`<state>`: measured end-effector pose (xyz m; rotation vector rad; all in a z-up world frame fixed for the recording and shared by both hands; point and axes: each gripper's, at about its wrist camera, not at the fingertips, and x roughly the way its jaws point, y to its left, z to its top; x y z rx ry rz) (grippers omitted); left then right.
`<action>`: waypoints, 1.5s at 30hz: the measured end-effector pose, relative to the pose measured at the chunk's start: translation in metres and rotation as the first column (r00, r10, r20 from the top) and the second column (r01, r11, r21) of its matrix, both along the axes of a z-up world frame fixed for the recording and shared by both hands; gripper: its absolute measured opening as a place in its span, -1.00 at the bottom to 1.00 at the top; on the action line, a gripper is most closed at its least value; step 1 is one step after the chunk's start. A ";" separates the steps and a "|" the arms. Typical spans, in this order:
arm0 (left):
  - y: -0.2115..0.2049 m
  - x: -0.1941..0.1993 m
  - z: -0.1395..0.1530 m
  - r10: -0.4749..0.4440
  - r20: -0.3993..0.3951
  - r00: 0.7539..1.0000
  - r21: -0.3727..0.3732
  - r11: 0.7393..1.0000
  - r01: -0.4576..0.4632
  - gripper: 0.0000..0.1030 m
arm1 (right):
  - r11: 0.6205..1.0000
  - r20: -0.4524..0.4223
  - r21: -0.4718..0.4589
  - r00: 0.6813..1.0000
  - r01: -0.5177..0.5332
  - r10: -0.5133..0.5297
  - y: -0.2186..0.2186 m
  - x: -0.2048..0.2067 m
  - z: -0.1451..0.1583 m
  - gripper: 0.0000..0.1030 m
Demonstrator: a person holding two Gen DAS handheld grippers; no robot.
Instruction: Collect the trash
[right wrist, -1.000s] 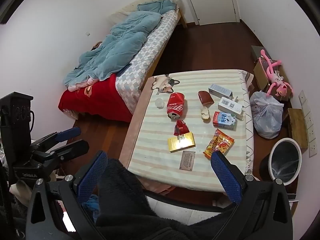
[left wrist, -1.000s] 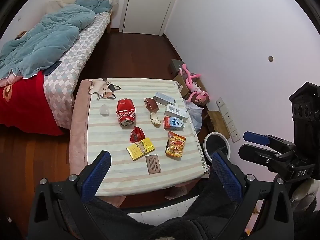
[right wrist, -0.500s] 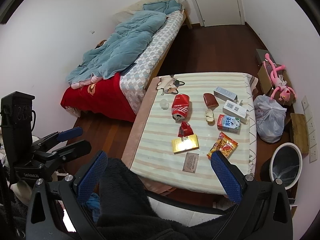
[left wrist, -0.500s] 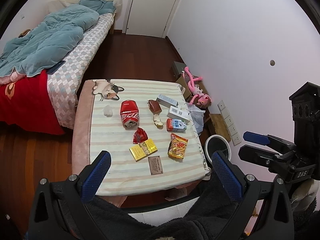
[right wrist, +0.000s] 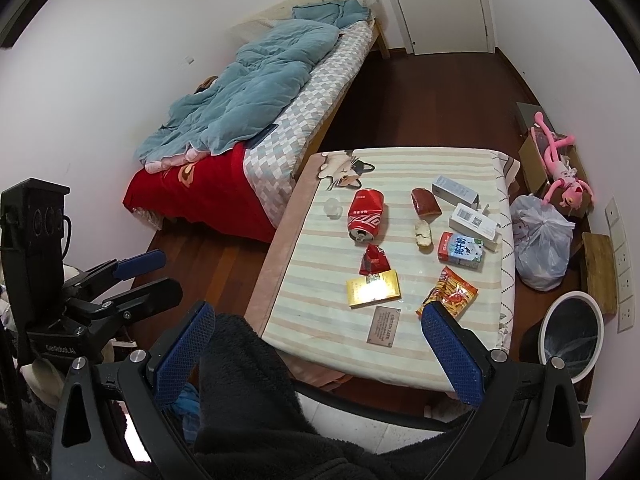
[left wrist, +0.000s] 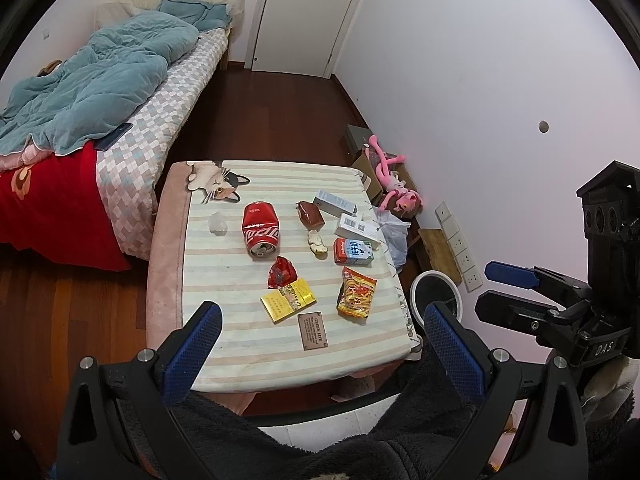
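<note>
Trash lies on a striped low table (left wrist: 240, 344) (right wrist: 320, 332): a crushed red cola can (left wrist: 261, 229) (right wrist: 366, 215), a red wrapper (left wrist: 282, 273) (right wrist: 374, 260), a yellow packet (left wrist: 288, 300) (right wrist: 373, 288), an orange snack bag (left wrist: 356, 292) (right wrist: 450, 293), a milk carton (left wrist: 354, 251) (right wrist: 461, 251), two white boxes, a brown card (left wrist: 312, 330) (right wrist: 384, 326). A white bin (left wrist: 436, 292) (right wrist: 572, 332) stands on the floor to the table's right. My left gripper (left wrist: 320, 344) and right gripper (right wrist: 316, 340) are both open and empty, high above the near table edge.
A bed with a blue duvet (left wrist: 92, 80) (right wrist: 256, 92) is left of the table. A plastic bag (right wrist: 540, 236) and a pink plush toy (left wrist: 394, 188) lie by the right wall. A door (left wrist: 304, 12) is at the back. Dark fleece clothing (right wrist: 248, 400) fills the foreground.
Both views have drifted slightly; the table sits a little lower and further right in the left view. Both grippers stay open and nothing on the table moved.
</note>
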<state>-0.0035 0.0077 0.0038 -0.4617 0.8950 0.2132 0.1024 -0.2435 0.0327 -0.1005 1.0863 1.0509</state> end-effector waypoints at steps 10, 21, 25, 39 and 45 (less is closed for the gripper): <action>0.001 -0.006 0.000 -0.001 0.003 1.000 0.001 1.000 0.001 1.00 | 1.000 0.009 -0.003 1.000 -0.013 0.013 0.008 -0.007 0.001 1.00; 0.002 -0.009 0.000 0.001 0.003 1.000 -0.002 1.000 -0.001 1.00 | 1.000 0.010 -0.003 1.000 -0.012 0.012 0.009 -0.008 0.001 1.00; 0.002 -0.009 0.000 0.000 0.003 1.000 -0.004 1.000 0.000 1.00 | 1.000 0.008 -0.004 1.000 -0.011 0.011 0.009 -0.007 0.001 1.00; -0.005 -0.005 0.002 -0.016 -0.003 1.000 0.006 1.000 0.016 1.00 | 1.000 0.009 -0.003 1.000 -0.014 0.014 0.009 -0.007 0.002 1.00; -0.006 -0.003 0.002 -0.018 -0.005 1.000 0.005 1.000 0.018 1.00 | 1.000 0.007 -0.002 1.000 -0.012 0.012 0.009 -0.006 0.002 1.00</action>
